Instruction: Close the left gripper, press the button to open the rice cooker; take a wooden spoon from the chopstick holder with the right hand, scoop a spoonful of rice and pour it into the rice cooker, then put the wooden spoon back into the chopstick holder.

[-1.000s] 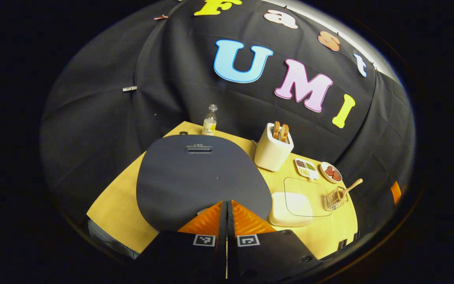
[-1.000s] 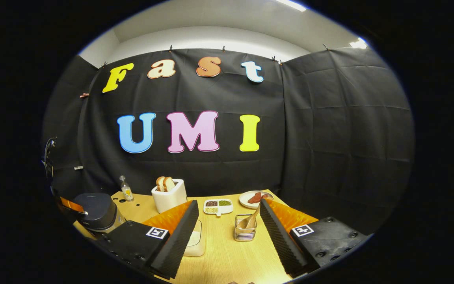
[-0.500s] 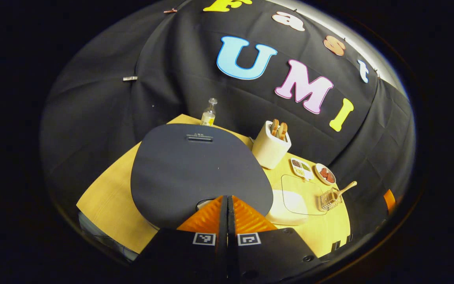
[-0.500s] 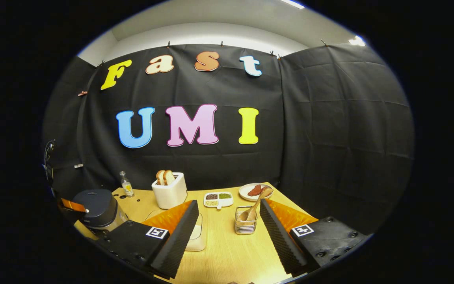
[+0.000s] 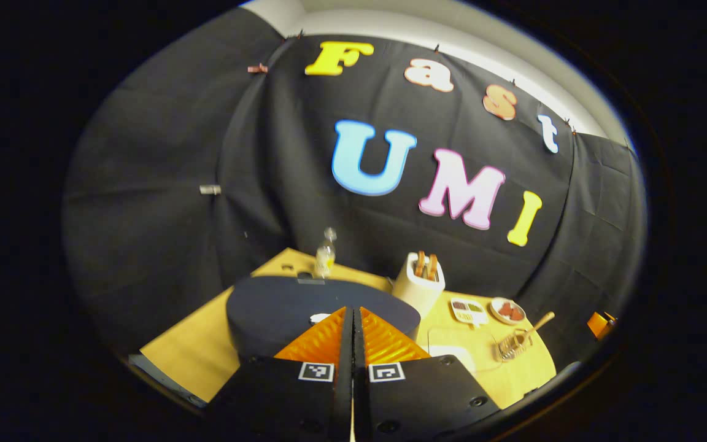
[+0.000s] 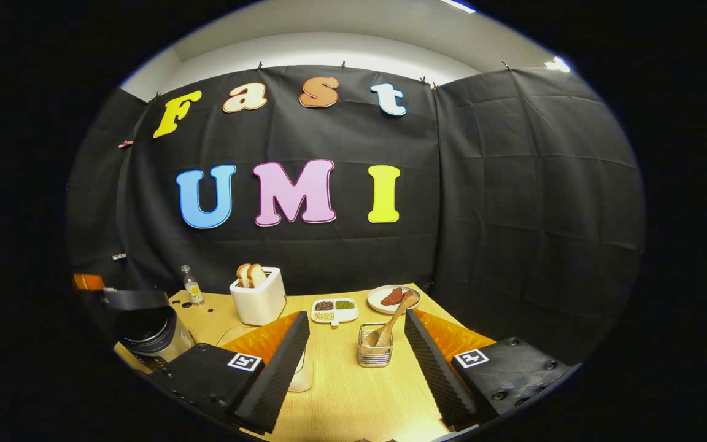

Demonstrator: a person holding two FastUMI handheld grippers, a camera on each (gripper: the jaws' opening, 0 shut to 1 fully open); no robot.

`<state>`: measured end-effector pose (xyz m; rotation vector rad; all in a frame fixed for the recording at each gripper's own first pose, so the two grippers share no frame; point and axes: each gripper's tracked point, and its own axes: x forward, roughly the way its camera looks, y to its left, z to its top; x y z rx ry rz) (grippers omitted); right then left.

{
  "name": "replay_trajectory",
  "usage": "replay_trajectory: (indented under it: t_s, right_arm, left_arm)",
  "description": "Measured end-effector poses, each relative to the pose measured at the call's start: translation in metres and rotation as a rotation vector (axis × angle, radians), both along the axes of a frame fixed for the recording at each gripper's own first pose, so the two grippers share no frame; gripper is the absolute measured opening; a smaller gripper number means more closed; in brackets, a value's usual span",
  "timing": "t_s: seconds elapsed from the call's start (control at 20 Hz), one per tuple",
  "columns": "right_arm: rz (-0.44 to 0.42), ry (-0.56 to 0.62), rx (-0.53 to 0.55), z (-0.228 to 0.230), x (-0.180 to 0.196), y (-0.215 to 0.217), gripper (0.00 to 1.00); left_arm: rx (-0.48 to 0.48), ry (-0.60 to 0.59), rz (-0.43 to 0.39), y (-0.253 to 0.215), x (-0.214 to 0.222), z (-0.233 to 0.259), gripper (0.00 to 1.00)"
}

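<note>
The rice cooker (image 6: 148, 328) stands at the table's (image 6: 341, 393) far-left edge, lid (image 6: 135, 299) lifted. The left gripper (image 5: 352, 310), fingers clenched together on nothing, hangs over it. The right gripper (image 6: 356, 344) is spread wide, framing the chopstick holder (image 6: 374, 354) with its wooden spoon (image 6: 390, 322).

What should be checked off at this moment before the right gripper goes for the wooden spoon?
1. Rice cooker lid raised: ok, it has lifted off the pot in the right gripper view.
2. Left gripper shut: ok, jaws together, holding nothing.
3. Right gripper open: ok, jaws spread wide and empty.
4. Wooden spoon in the chopstick holder: ok, bowl down in the holder, handle leaning up to the right.
5. Holder lined up with the right gripper: ok, it stands ahead between the jaws.
6. Rice ready in the white container: cannot tell, the finger hides most of it.
</note>
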<state>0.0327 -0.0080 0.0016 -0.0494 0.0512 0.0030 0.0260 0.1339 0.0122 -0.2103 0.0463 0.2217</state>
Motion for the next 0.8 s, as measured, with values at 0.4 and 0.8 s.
replay_trajectory:
  t_s: [0.4, 0.8]
  right_arm:
    - [-0.005, 0.022, 0.052, 0.004, 0.063, -0.025, 0.98]
    - [-0.020, 0.114, 0.140, -0.027, 0.130, -0.062, 0.98]
  left_arm:
    - [0.068, -0.040, 0.056, -0.024, -0.012, 0.029, 0.28]
    - [0.069, 0.003, 0.159, -0.058, -0.024, 0.019, 0.95]
